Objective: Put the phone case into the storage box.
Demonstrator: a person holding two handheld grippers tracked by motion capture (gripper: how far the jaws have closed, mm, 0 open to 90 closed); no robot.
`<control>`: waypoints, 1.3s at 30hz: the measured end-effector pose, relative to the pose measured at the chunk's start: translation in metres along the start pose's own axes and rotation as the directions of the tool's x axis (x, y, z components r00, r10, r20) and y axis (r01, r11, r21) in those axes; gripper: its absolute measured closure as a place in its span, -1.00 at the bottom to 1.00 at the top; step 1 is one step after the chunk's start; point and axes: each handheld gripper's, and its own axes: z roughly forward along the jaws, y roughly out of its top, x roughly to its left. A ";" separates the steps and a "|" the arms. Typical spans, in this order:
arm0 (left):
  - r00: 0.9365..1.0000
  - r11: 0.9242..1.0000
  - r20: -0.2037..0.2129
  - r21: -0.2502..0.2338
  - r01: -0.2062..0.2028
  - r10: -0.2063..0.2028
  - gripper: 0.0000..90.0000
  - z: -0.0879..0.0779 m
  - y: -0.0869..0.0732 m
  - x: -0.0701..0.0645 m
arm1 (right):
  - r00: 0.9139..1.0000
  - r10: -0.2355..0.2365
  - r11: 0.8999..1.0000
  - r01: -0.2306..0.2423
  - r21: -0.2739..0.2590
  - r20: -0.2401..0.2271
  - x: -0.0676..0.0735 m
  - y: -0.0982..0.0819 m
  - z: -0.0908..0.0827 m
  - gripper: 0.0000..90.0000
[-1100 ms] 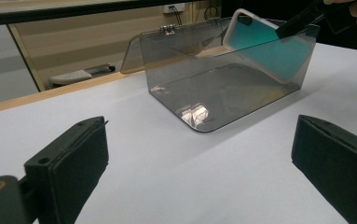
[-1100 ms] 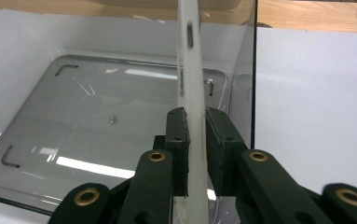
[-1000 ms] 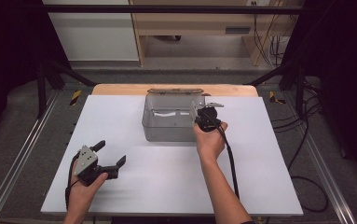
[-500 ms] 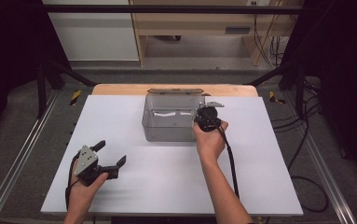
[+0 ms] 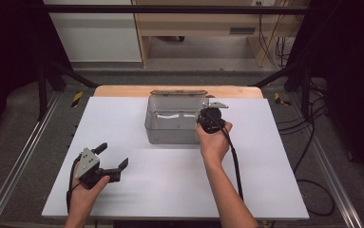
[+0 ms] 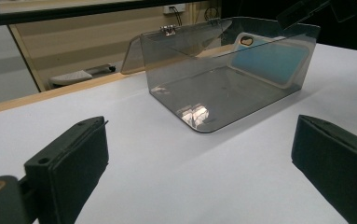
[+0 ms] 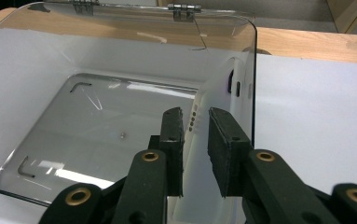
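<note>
A clear plastic box sits on the white table, near its far edge, with its hinged lid tipped open toward the back. Inside it, a flat white device with a blue face stands on edge against the box's right wall.

The right gripper hangs over that right wall, pointing down. In the right gripper view its jaws stand either side of the white device's top edge, close together. They have just been opening a little, and a narrow gap shows on each side, so the pads are not pressing on it.

The left gripper rests in the person's hand near the table's front left, well apart from the box. Its jaws are spread wide and hold nothing.
</note>
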 end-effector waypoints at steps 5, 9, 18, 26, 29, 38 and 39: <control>1.000 1.000 0.000 0.000 0.000 0.000 -0.91 0.000 0.000 0.000 | 1.000 0.001 1.000 -0.001 -0.010 -0.004 0.000 0.000 -0.001 0.66; 1.000 1.000 0.000 0.000 0.000 0.000 -0.91 0.000 0.000 0.000 | 1.000 0.001 1.000 -0.002 -0.018 -0.005 0.000 0.001 -0.002 0.62; 1.000 1.000 0.000 0.000 0.000 0.000 -0.91 0.000 0.000 0.000 | 1.000 0.000 0.999 0.000 -0.036 -0.011 0.000 0.002 -0.003 0.55; 1.000 1.000 0.000 0.000 0.000 0.000 -0.91 0.000 0.000 0.000 | 1.000 -0.004 0.999 0.004 -0.043 -0.015 0.000 0.002 -0.004 0.49; 1.000 1.000 0.000 0.000 0.000 0.000 -0.91 0.000 0.000 0.000 | 1.000 -0.004 0.999 0.003 -0.046 -0.013 0.000 0.002 -0.004 0.46; 1.000 1.000 0.001 0.000 0.000 0.000 -0.91 0.000 0.000 0.000 | 1.000 -0.001 0.999 0.000 -0.053 -0.019 0.001 0.002 -0.004 0.42; 1.000 1.000 0.001 0.000 0.000 0.000 -0.91 0.000 0.000 0.000 | 1.000 -0.001 0.999 0.000 -0.055 -0.022 0.001 0.002 -0.004 0.42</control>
